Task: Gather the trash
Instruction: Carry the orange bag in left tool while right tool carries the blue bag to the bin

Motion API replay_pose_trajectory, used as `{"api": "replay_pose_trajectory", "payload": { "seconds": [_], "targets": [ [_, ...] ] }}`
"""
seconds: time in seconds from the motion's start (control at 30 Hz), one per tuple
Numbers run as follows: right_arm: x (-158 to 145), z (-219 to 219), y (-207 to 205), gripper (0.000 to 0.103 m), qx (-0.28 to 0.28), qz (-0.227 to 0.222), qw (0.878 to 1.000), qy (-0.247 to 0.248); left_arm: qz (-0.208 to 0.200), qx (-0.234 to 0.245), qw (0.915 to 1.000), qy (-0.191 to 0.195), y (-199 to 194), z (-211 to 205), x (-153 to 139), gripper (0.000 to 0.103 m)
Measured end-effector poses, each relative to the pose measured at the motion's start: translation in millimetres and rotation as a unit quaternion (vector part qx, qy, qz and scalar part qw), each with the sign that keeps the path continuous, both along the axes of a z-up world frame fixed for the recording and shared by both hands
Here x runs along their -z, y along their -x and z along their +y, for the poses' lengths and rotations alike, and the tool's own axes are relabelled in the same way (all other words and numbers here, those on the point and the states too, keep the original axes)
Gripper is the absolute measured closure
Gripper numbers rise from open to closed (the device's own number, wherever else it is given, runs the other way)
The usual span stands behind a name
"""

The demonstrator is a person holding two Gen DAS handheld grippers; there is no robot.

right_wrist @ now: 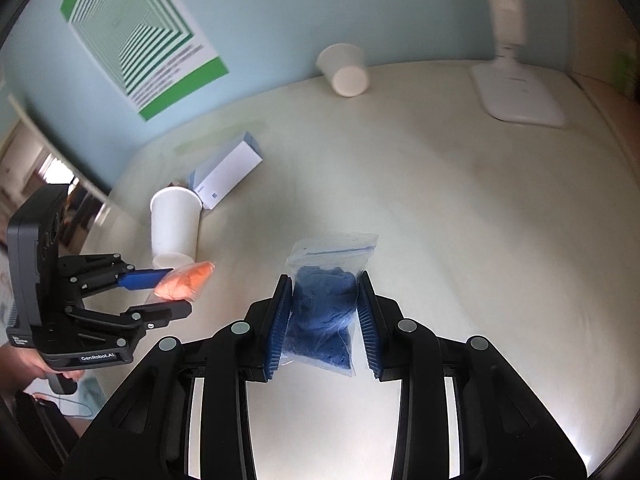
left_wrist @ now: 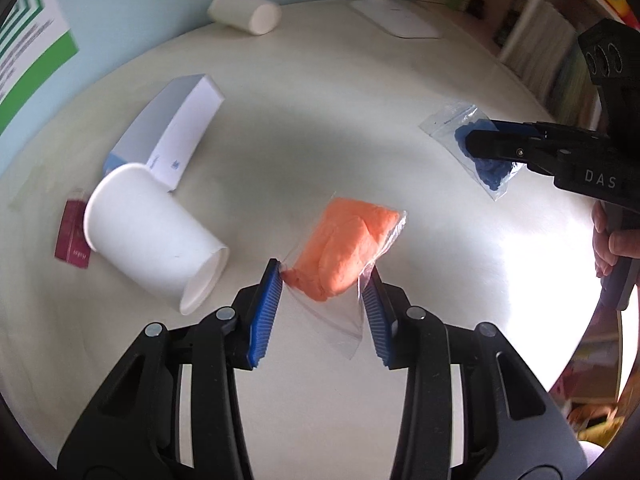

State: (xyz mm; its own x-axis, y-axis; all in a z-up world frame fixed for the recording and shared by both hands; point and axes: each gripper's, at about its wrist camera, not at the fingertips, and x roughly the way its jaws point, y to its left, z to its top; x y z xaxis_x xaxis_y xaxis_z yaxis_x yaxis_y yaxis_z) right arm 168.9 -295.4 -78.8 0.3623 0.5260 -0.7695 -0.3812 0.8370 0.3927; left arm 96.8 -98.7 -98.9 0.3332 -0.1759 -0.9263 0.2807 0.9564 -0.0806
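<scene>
your table [left_wrist: 320,80] carries a lamp base [left_wrist: 400,20], a box [left_wrist: 172,136] and two tipped cups [left_wrist: 152,236], well apart from your grips. your left gripper [left_wrist: 320,276] clamps the orange bag [left_wrist: 344,248]; your right gripper [right_wrist: 324,284] clamps the blue bag [right_wrist: 324,308].

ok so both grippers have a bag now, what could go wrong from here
1. The left gripper pinches the orange clay bag near one end, so the lump might slide out of the loose plastic grip.
2. The right gripper squeezes the blue clay bag at its middle; its zip top flops free and could snag.
3. The tipped paper cup lies close beside the left gripper and could get knocked rolling.
</scene>
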Motion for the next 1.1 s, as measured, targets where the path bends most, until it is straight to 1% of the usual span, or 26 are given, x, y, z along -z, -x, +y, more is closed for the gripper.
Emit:
{"api": "replay_pose_trajectory", "payload": {
  "seconds": [0.07, 0.13, 0.23, 0.33, 0.4, 0.5, 0.53, 0.63, 0.7, 0.77, 0.87, 0.93, 0.97, 1.0, 1.03, 1.07, 1.1],
  "targets": [
    [-5, -6, 21, 0.069, 0.032, -0.003, 0.999, 0.003, -0.005, 0.024, 0.9997, 0.002, 6, -2, -2, 0.065],
    [-8, -12, 42, 0.069, 0.064, -0.006, 0.998, 0.003, -0.009, 0.063, 0.998, 0.004, 16, -9, -3, 0.065],
    [-13, -20, 83, 0.069, 0.124, -0.008, 0.992, 0.005, -0.013, 0.121, 0.9926, 0.004, 35, -20, -1, 0.065],
    [-18, -24, 129, 0.07, 0.183, -0.008, 0.983, 0.007, -0.018, 0.176, 0.9843, 0.003, 58, -25, -5, 0.065],
    [-22, -22, 163, 0.07, 0.22, -0.015, 0.975, 0.008, -0.026, 0.212, 0.977, 0.002, 77, -23, -9, 0.065],
    [-26, -18, 212, 0.07, 0.27, -0.023, 0.963, 0.01, -0.026, 0.256, 0.9663, 0.002, 103, -22, -10, 0.065],
    [-27, -16, 231, 0.07, 0.29, -0.024, 0.957, 0.01, -0.027, 0.27, 0.9624, 0.0, 112, -22, -12, 0.065],
    [-29, -15, 272, 0.07, 0.331, -0.021, 0.943, 0.006, -0.03, 0.308, 0.951, -0.003, 135, -26, -16, 0.065],
    [-30, -15, 299, 0.07, 0.355, -0.02, 0.935, 0.007, -0.03, 0.328, 0.9443, 0.0, 149, -32, -22, 0.065],
    [-32, -19, 326, 0.073, 0.377, -0.022, 0.926, 0.007, -0.032, 0.347, 0.9372, 0.002, 162, -39, -25, 0.065],
    [-32, -28, 358, 0.073, 0.405, -0.022, 0.914, 0.003, -0.036, 0.38, 0.9243, 0.005, 185, -60, -29, 0.065],
    [-32, -36, 381, 0.078, 0.425, -0.027, 0.905, -0.002, -0.037, 0.394, 0.9182, 0.006, 200, -72, -29, 0.065],
    [-32, -41, 391, 0.092, 0.43, -0.031, 0.903, -0.006, -0.036, 0.405, 0.9136, 0.01, 209, -82, -30, 0.065],
    [-32, -46, 398, 0.096, 0.434, -0.03, 0.9, -0.004, -0.037, 0.413, 0.91, 0.01, 216, -88, -29, 0.065],
    [-32, -52, 402, 0.096, 0.441, -0.024, 0.897, 0.004, -0.04, 0.419, 0.9069, 0.008, 222, -96, -27, 0.065],
    [-38, -62, 411, 0.096, 0.451, -0.024, 0.892, 0.006, -0.036, 0.426, 0.9038, 0.009, 227, -102, -26, 0.065],
    [-48, -69, 424, 0.096, 0.463, -0.043, 0.885, -0.005, -0.027, 0.432, 0.9012, 0.016, 235, -109, -27, 0.065]
  ]
}}
